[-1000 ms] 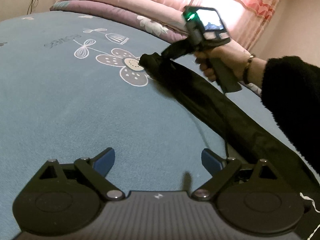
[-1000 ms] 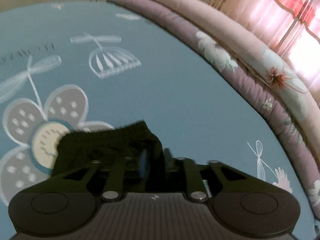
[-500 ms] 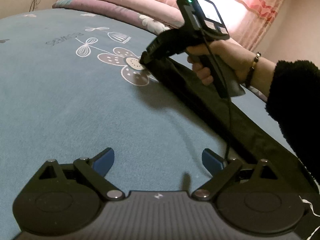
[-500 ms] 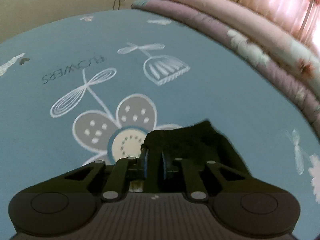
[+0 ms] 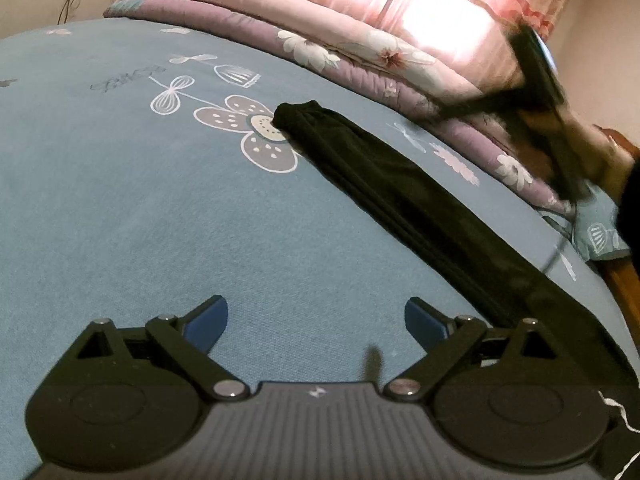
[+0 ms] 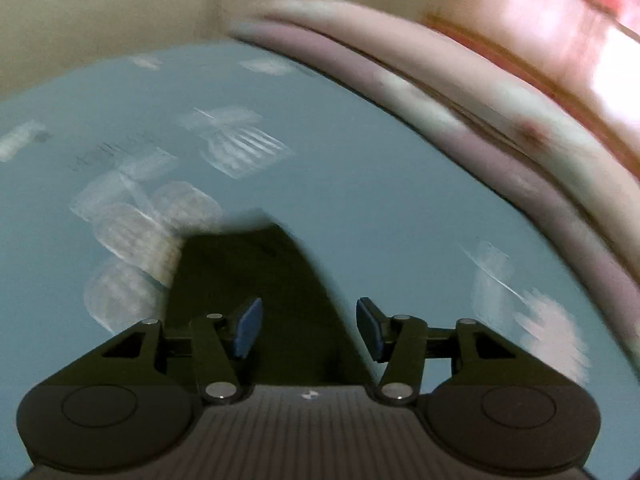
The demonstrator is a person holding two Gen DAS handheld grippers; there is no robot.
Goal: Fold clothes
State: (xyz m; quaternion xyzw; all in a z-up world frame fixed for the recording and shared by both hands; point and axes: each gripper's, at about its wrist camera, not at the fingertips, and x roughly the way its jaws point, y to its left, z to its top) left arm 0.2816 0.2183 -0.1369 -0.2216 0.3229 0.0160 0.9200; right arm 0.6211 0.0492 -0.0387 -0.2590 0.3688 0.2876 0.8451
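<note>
Garment: the black garment [image 5: 400,184] lies flat on the blue bedsheet [image 5: 160,220] as one long narrow strip, already gathered lengthwise. Nothing holds it.

Far end: its rounded end rests on the printed flower [image 5: 256,136], toward the far side of the bed, short of the folded quilt [image 5: 320,40] along the far edge.

Near end: the strip widens toward the near right corner of the bed and passes out of view behind your left gripper's housing.

Long axis: diagonal, running from the flower back to the near right corner. Any end-to-end fold turns on this line.

Left gripper: your left gripper [image 5: 316,324] has its jaws spread wide, nothing between them, over bare sheet. The strip lies to its right; the near end is the closer part.

Right gripper: your right gripper [image 6: 308,330] has its jaws parted and empty, the strip's far end directly ahead and below. From the left view it appears blurred and raised near the bed's right edge.

Nearer hand: the right for the far end, the left for the near end.

Stage: judged only. A lengthwise fold appears made; the strip has no crosswise fold.

Blur: the right view is smeared, so fine detail of the cloth edge cannot be read.
</note>
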